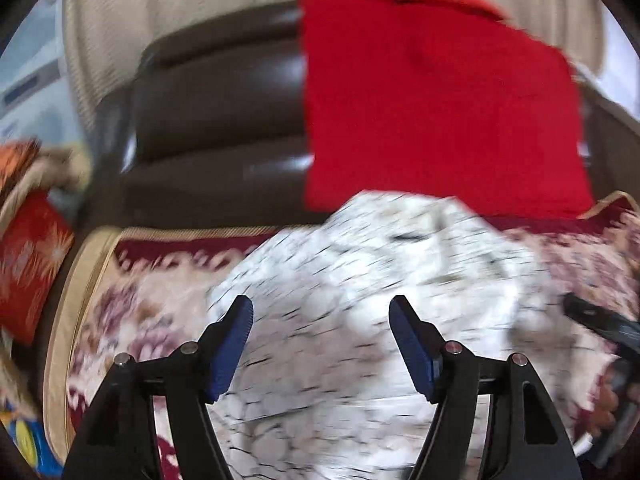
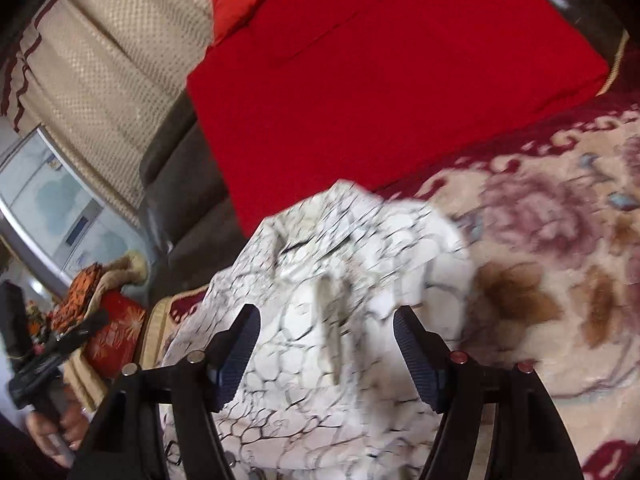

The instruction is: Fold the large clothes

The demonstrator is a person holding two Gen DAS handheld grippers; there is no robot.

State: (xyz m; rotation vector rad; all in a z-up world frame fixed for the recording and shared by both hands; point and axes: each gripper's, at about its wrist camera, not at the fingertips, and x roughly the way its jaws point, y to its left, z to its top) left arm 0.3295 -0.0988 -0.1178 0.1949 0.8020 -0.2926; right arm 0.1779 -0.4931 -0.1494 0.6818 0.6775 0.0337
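A white garment with a black crackle print (image 1: pixel 360 280) lies bunched on a floral blanket (image 1: pixel 132 312); the picture is blurred. My left gripper (image 1: pixel 321 308) hovers over it, open, with nothing pressed between its blue pads. In the right wrist view the same garment (image 2: pixel 320 272) sits under my right gripper (image 2: pixel 326 314), which is also open and holds nothing. My right gripper shows at the right edge (image 1: pixel 600 324) of the left wrist view. My left gripper (image 2: pixel 52 344), carried by a hand (image 2: pixel 60 428), appears at the far left of the right wrist view.
A folded red cloth (image 2: pixel 380 80) leans on the dark brown leather backrest (image 1: pixel 216 112) behind the garment. A red patterned cushion (image 1: pixel 28 264) and an orange item (image 2: pixel 80 292) lie at the left end. Beige curtains (image 2: pixel 104 80) hang behind.
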